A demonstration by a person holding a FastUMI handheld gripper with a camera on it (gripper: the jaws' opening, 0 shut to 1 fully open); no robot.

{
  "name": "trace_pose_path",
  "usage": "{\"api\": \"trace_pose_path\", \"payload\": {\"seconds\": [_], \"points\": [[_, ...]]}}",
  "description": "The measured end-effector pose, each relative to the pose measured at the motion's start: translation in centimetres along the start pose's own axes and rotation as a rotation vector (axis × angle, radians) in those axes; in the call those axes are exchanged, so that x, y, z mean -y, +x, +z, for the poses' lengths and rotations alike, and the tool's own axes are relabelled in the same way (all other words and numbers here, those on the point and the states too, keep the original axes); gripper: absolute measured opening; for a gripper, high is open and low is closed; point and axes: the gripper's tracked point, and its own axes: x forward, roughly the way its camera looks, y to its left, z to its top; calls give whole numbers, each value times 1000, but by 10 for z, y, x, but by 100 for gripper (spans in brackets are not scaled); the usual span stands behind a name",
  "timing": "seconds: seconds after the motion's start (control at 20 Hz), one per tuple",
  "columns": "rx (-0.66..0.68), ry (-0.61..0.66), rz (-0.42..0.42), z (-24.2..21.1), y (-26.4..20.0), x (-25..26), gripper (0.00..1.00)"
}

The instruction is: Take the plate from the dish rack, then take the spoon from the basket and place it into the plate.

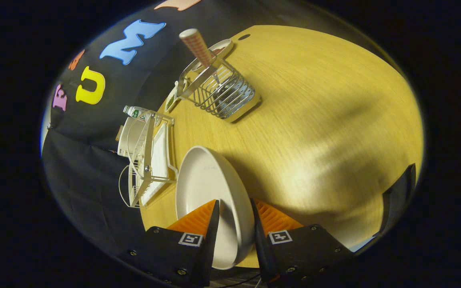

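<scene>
A white plate (204, 186) sits edge-on between my fingers, its rim clamped by both pads, and my gripper (234, 202) is shut on it. The plate hangs over the wooden table (314, 120), just beside the white wire dish rack (147, 160), which it no longer touches. Beyond the fingers stands a wire basket (224, 94). From it sticks the spoon (195, 45), seen as a red-and-white checked handle; its bowl is hidden inside the basket.
A small bottle (135, 112) lies behind the rack by the black cloth wall. A small dish (223, 46) rests past the basket, near a hole in the table top. A dark object (398, 196) stands at the table's edge on the other side.
</scene>
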Motion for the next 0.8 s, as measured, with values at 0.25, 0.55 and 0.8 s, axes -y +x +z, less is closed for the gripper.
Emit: {"api": "trace_pose_path", "payload": {"seconds": [0.25,0.55,0.8], "points": [[229,-273,-121,52,-51,14,60],[549,-656,-145,110,-113,-33,60],[709,-791,-156,136,-132,-65,60]]}}
